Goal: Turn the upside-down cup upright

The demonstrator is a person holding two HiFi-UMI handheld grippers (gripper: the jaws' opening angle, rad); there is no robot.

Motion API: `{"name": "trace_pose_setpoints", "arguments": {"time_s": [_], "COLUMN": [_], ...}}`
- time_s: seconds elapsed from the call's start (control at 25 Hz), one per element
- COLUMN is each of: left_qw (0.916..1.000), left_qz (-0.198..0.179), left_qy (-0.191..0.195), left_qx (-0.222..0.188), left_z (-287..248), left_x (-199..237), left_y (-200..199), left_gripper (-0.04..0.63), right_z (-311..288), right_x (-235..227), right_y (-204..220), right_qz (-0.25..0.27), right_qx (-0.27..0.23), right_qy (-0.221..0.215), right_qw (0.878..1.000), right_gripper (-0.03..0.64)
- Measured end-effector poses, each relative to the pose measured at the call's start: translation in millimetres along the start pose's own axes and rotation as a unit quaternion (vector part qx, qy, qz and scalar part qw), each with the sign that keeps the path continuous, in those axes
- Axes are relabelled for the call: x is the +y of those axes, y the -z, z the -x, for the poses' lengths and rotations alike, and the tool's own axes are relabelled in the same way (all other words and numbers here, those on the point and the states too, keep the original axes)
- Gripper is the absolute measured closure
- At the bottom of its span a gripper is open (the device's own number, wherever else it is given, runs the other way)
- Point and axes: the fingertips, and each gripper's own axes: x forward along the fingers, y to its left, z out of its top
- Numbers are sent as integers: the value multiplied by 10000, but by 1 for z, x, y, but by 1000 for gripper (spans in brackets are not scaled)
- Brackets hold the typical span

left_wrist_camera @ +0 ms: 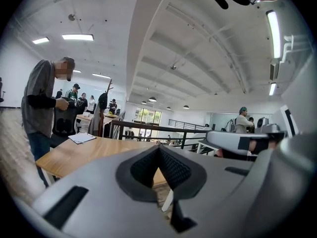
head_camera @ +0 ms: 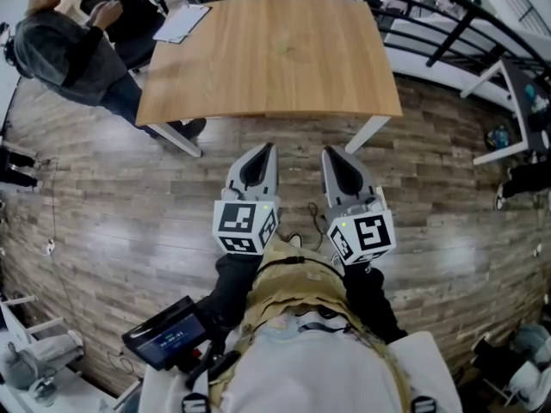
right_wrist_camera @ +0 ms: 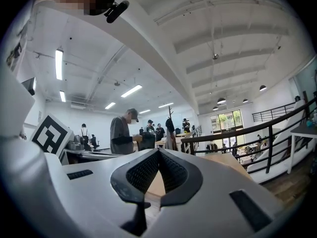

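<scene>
No cup shows in any view. In the head view my left gripper (head_camera: 268, 148) and right gripper (head_camera: 332, 151) are held side by side close to my body, over the wood-plank floor in front of the near edge of a wooden table (head_camera: 267, 58). Both point toward the table. The left gripper (left_wrist_camera: 159, 148) has its jaws together with nothing between them. The right gripper (right_wrist_camera: 158, 150) is shut and empty as well. The tabletop (left_wrist_camera: 94, 150) lies ahead at about jaw height.
A sheet of paper (head_camera: 182, 22) lies on the table's far left corner. A person (head_camera: 69, 50) stands by that corner. A black railing (head_camera: 448, 24) and a white desk (head_camera: 516, 84) are at the right. A small screen device (head_camera: 168, 334) hangs at my left hip.
</scene>
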Motion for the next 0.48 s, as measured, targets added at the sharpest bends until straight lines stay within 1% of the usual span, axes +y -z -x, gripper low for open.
{"name": "trace_pose_setpoints", "arguments": {"time_s": [0.12,0.28,0.48], "left_qw": [10000,10000,9999], "left_qz": [7,31,103], "left_qy": [-32,-79,5], "left_qx": [23,39,76], "left_z": [-6,-20,-63], "left_x": [2,19,46], "left_y": [2,3,5], "left_gripper": [598,598,598], "right_z": [-5,-25,-64], "right_x": [-3,-5,-24], "right_y": [5,10,21], "right_qz": [-27,10,58], "right_qx": [44,78,137], "right_qy": [-32,-79,24], "right_qw": [10000,9999,9999], "right_gripper": [595,595,595]}}
